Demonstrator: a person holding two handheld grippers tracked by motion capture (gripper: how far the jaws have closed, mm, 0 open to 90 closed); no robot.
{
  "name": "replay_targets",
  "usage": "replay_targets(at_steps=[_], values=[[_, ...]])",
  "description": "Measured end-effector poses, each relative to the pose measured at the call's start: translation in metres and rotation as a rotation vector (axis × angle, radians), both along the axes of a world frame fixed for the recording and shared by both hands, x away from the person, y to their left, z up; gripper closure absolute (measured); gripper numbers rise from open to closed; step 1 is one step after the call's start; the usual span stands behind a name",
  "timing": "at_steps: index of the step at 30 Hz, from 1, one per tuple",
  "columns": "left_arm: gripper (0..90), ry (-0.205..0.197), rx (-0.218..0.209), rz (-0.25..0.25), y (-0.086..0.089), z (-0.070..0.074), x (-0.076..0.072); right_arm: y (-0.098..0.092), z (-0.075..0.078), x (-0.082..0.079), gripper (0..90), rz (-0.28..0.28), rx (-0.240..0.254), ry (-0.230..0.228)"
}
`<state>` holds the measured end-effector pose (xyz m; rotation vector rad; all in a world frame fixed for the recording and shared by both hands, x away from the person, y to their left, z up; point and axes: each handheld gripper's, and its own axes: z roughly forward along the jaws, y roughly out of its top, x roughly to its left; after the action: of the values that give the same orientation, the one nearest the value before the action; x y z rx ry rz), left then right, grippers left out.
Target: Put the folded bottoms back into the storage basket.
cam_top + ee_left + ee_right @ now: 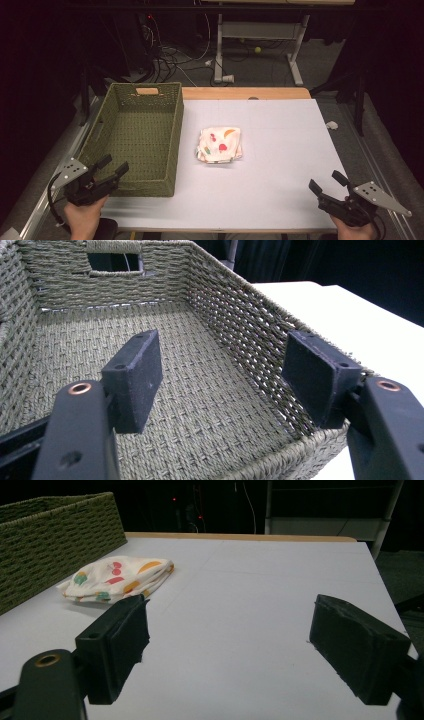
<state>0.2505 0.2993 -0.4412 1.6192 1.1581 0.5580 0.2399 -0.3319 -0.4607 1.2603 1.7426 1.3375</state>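
A folded white cloth (219,144) with red, orange and green prints lies in the middle of the white table top (280,150); the right gripper view has the cloth (118,578) ahead to the left. A green woven basket (136,135) stands at the table's left. My left gripper (113,166) hovers open over the basket's near left corner, nothing between its jaws; its view looks into the bare basket (165,355). My right gripper (328,182) is open near the table's front right corner, apart from the cloth.
The basket has a handle slot (114,262) in its far wall. A wooden strip (245,93) runs along the table's far edge. Beyond it are a desk frame (260,35) and cables on the floor. Open table surface lies between the cloth and my right gripper.
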Motion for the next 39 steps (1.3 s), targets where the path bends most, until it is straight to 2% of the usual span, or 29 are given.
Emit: replay_targets(at_steps=[25, 29, 39], values=[[30.9, -0.016, 0.002, -0.036, -0.012, 0.003, 0.005, 0.001, 0.0, 0.0, 16.9, 0.006, -0.003, -0.002], [31.5, -0.019, -0.021, -0.057, -0.014, 0.004, 0.006, 0.001, 0.0, 0.0, 16.9, 0.007, -0.004, -0.002], [31.6, -0.036, -0.01, -0.08, -0.021, 0.007, 0.008, 0.002, 0.0, 0.0, 17.1, 0.009, -0.004, -0.002]])
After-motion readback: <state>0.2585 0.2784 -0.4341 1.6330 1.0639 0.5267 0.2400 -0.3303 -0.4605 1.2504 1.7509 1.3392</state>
